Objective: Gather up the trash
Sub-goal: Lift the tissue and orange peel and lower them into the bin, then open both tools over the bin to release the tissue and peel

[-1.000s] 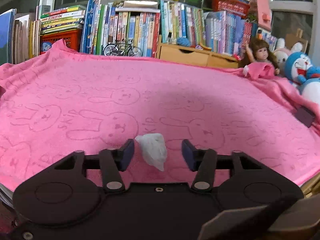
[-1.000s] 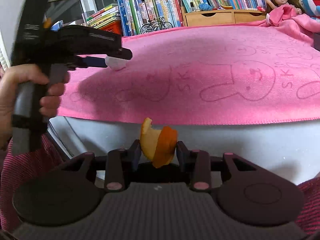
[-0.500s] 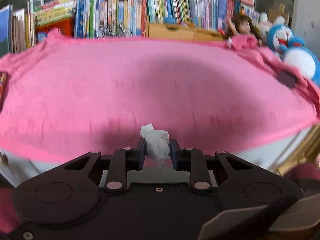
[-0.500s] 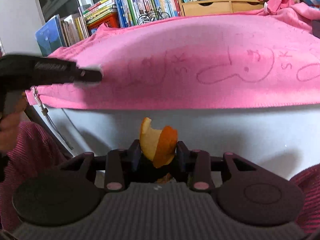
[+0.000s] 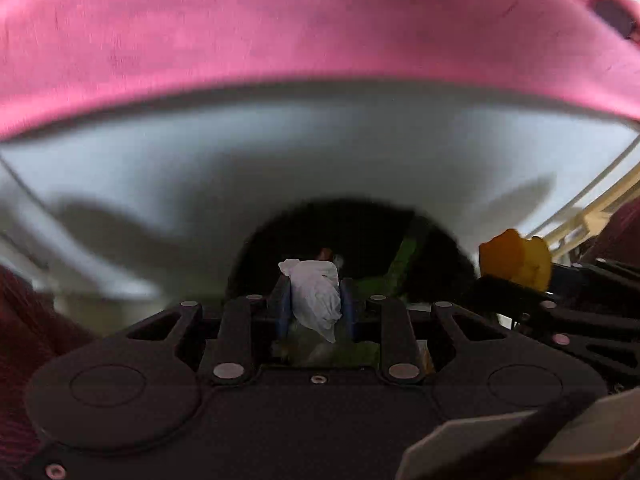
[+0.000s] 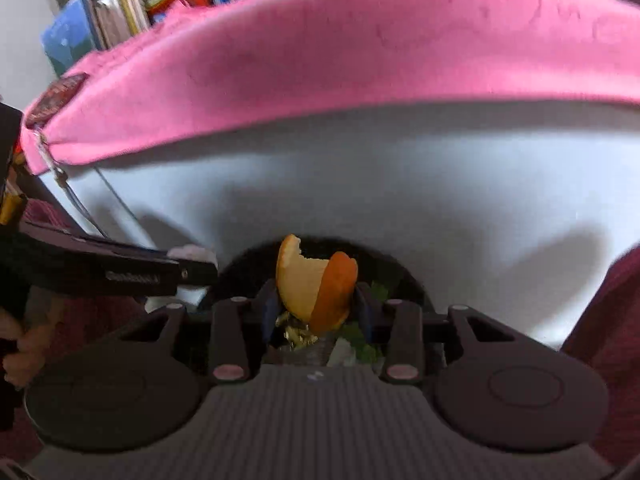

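Both grippers lowered past pink cloth edge (image 6: 280, 128), left gripper (image 5: 316, 300) fingers pinching tissue (image 5: 316, 292), right gripper (image 6: 316, 304) fingers pinching orange peel (image 6: 316, 284)

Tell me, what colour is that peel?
Orange peel, paler inside; clearest in the right wrist view.

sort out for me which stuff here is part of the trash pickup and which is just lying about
Part of the job:
- crumpled white tissue, clamped in the left gripper
- orange peel, between the jaws of the right gripper
- dark bin below both, with scraps already inside

Just lying about:
- pink blanket over the table
- books behind it
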Demonstrator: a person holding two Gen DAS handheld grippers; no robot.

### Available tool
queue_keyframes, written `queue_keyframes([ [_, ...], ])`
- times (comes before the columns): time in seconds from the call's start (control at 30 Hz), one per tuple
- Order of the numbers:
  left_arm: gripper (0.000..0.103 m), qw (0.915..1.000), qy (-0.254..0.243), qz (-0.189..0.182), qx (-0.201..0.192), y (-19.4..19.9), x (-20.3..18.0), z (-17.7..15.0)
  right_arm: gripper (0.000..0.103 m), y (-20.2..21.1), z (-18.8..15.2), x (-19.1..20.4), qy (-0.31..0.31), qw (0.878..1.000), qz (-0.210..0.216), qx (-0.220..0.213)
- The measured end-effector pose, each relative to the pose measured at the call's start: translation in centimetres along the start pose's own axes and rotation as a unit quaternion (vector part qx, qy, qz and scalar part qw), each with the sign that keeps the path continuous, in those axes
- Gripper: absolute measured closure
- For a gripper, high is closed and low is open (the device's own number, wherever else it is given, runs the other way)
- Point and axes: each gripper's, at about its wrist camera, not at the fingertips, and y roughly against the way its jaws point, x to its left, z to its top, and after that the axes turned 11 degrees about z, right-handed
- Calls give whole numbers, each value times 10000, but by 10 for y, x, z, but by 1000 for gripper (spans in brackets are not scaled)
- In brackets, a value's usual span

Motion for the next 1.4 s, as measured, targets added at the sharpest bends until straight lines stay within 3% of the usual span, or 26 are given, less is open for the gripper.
queue_keyframes([
  [0.27, 78, 9993, -15, -9, 383, -15, 3, -15, 55, -11, -6, 0, 47, 9996, -84, 276],
  [0.47, 77, 9989, -106, -15, 446, -15, -4, -12, 52, -10, -9, 2, 97, 9994, -120, 322],
  [0.63, 69, 9990, -143, -58, 425, -14, -6, -12, 51, -11, -10, 1, 100, 9993, -129, 326],
  [0.8, 65, 9988, -161, -60, 452, -15, -7, -12, 40, -12, -8, 0, 82, 9993, -123, 335],
  [1.4, 51, 9984, -49, -56, 552, -18, -7, -10, 27, -15, -7, -3, 29, 9993, -180, 341],
])
